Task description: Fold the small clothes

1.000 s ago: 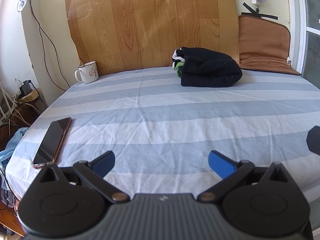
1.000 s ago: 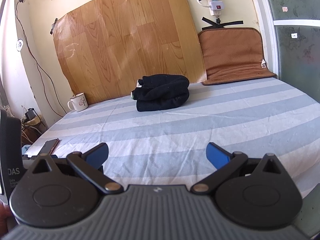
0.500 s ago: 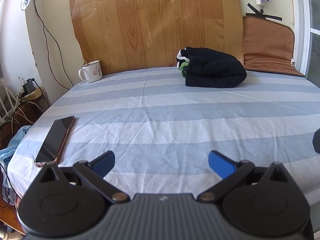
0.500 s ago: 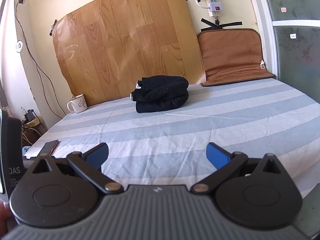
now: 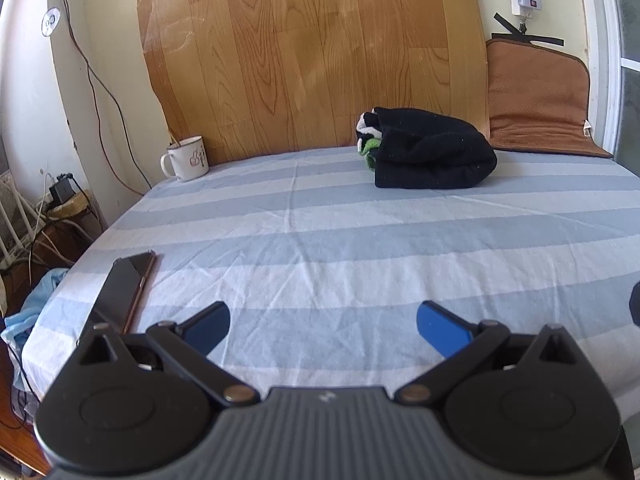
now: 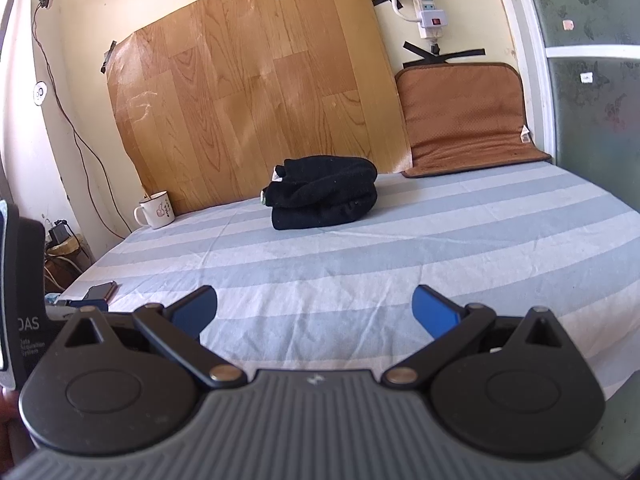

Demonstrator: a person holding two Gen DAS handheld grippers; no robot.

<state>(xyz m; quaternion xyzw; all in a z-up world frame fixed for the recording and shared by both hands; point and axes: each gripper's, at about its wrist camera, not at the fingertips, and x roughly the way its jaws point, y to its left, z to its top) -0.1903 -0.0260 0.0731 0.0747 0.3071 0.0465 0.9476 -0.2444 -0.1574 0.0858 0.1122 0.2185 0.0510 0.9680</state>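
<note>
My left tool [image 5: 323,323] and my right tool [image 6: 314,308] both hang above the near edge of the bed [image 5: 360,248], each with its blue fingers spread wide and nothing between them. The folded black clothes [image 5: 428,154] lie in a bundle at the far edge of the bed, just before the wooden board [image 5: 312,52]. A white mug [image 5: 186,159] stands in the far left corner and a phone [image 5: 124,288] lies near the left edge.
</note>
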